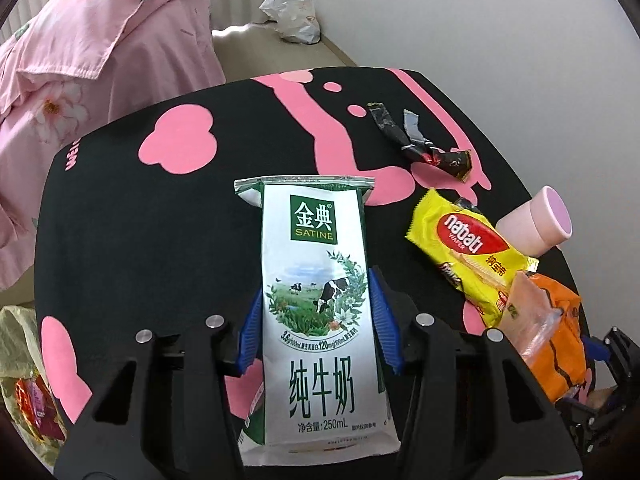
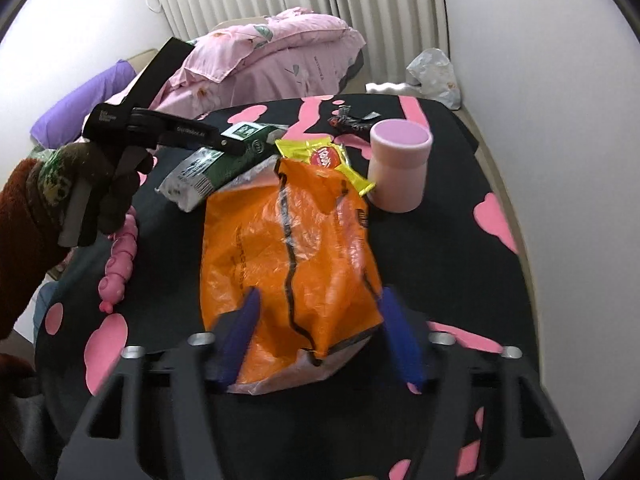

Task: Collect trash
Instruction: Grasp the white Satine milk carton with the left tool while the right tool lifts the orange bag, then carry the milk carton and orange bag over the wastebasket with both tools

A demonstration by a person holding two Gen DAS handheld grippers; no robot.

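Note:
My left gripper (image 1: 316, 300) is shut on a white and green milk carton (image 1: 320, 300), its blue pads pressed on both sides; the carton (image 2: 212, 168) also shows in the right wrist view, held just over the table. My right gripper (image 2: 320, 320) is open, its blue fingers (image 2: 400, 336) on either side of a crumpled orange plastic bag (image 2: 288, 256), without pressing it. The bag (image 1: 548, 336) lies beside a yellow wafer wrapper (image 1: 468, 248). A dark twisted wrapper (image 1: 416, 140) lies farther back.
A black table with pink blotches (image 1: 140, 208) carries everything. A pink cup (image 2: 398, 168) stands behind the bag, also seen in the left wrist view (image 1: 536, 220). A pink bed (image 2: 280, 60) is behind, a white bag (image 2: 434, 74) on the floor, and another bag (image 1: 28, 380) at lower left.

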